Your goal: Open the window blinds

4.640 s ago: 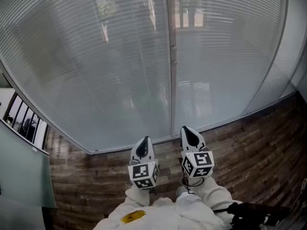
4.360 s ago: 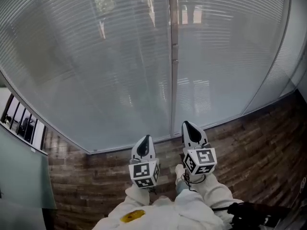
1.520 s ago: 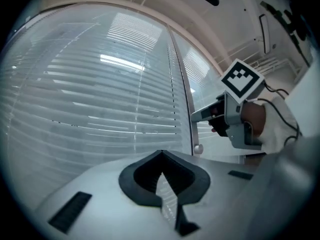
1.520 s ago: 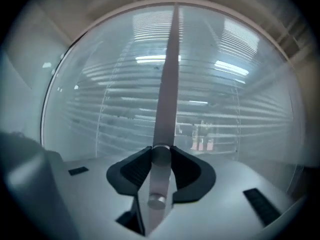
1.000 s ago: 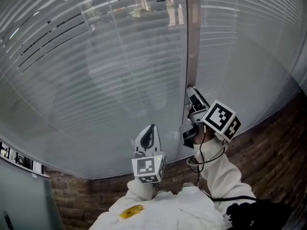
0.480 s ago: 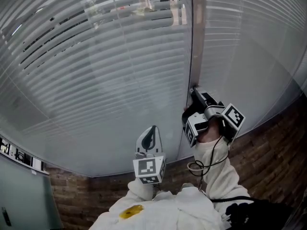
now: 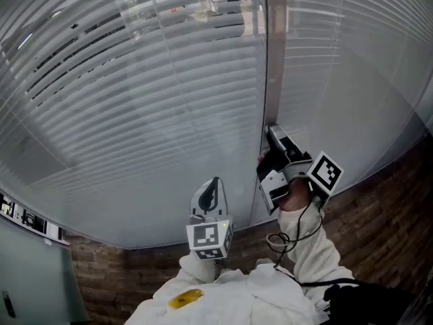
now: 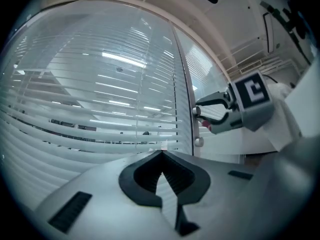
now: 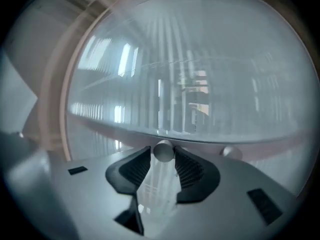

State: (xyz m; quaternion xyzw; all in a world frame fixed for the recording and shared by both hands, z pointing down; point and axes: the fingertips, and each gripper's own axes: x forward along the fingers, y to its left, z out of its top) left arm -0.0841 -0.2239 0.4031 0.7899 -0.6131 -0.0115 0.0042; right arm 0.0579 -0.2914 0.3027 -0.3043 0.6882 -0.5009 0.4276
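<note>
Blinds: We face the window blinds (image 7: 149, 100), horizontal slats behind glass. They fill the panes on both sides of a vertical mullion (image 7: 275, 53), and dark gaps show between some slats at upper left.
Knob: A small round knob (image 9: 163, 150) stands out from the mullion, with a second knob (image 9: 230, 152) near it on the same post.
Right gripper: Our right gripper (image 7: 270, 130) reaches up to the mullion, its jaws clamped on the round knob with a pad pressing each side.
Left gripper: Our left gripper (image 8: 162, 154) points level at the glass without touching it, jaws together and nothing between them.
Below: A wood-plank floor (image 7: 379, 202) meets the foot of the window.
</note>
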